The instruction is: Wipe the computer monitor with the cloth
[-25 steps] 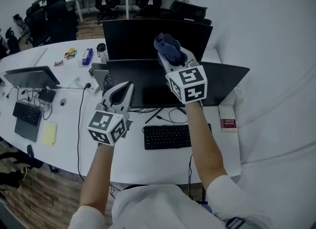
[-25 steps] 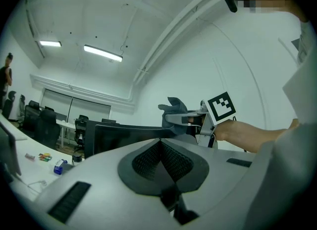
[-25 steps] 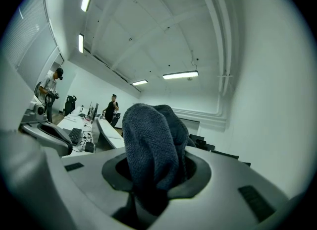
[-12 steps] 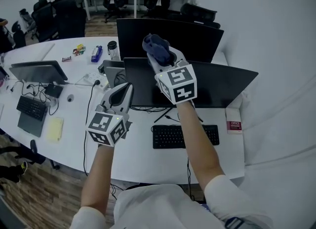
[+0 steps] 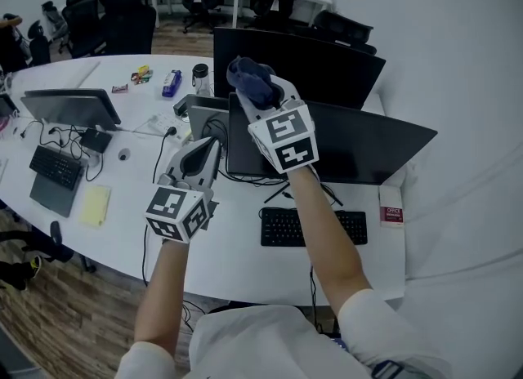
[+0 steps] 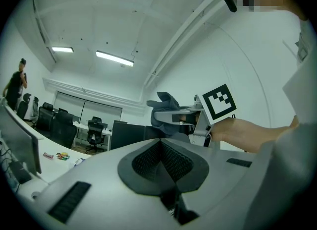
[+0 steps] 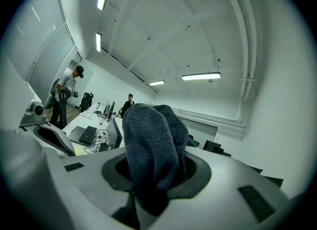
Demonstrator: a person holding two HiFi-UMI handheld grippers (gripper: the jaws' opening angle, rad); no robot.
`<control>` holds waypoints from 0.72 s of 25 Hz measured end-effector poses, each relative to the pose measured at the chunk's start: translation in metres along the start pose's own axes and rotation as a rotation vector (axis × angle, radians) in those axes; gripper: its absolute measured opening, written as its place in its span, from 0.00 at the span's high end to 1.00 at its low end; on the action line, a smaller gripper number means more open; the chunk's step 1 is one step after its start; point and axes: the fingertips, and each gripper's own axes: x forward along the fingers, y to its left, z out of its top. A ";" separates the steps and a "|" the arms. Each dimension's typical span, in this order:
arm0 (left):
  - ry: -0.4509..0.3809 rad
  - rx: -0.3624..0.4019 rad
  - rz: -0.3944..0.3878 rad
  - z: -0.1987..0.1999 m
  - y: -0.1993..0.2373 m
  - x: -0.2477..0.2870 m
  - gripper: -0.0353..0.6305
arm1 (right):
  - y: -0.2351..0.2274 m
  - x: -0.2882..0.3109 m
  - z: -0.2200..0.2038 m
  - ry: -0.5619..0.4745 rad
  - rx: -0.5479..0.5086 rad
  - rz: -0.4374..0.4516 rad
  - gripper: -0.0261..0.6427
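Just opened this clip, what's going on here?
A person at an office desk works with two handheld grippers. The right gripper is shut on a dark blue cloth, held up by the top left corner of the nearer monitor; whether it touches the screen can't be told. The left gripper is shut and empty, hovering over the desk left of the monitor.

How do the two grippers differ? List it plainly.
The left gripper has its jaws shut on nothing; the right gripper has them shut on the cloth. The left gripper sits lower; the right gripper is raised near the monitor top edge. Both carry marker cubes.
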 end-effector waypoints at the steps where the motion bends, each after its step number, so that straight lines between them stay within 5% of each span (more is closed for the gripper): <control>1: -0.001 -0.003 0.000 0.000 0.001 -0.001 0.93 | 0.004 0.002 0.002 -0.002 -0.004 0.005 0.75; 18: 0.015 -0.018 0.039 -0.013 0.029 -0.016 0.93 | 0.077 0.026 -0.007 -0.041 -0.330 0.040 0.75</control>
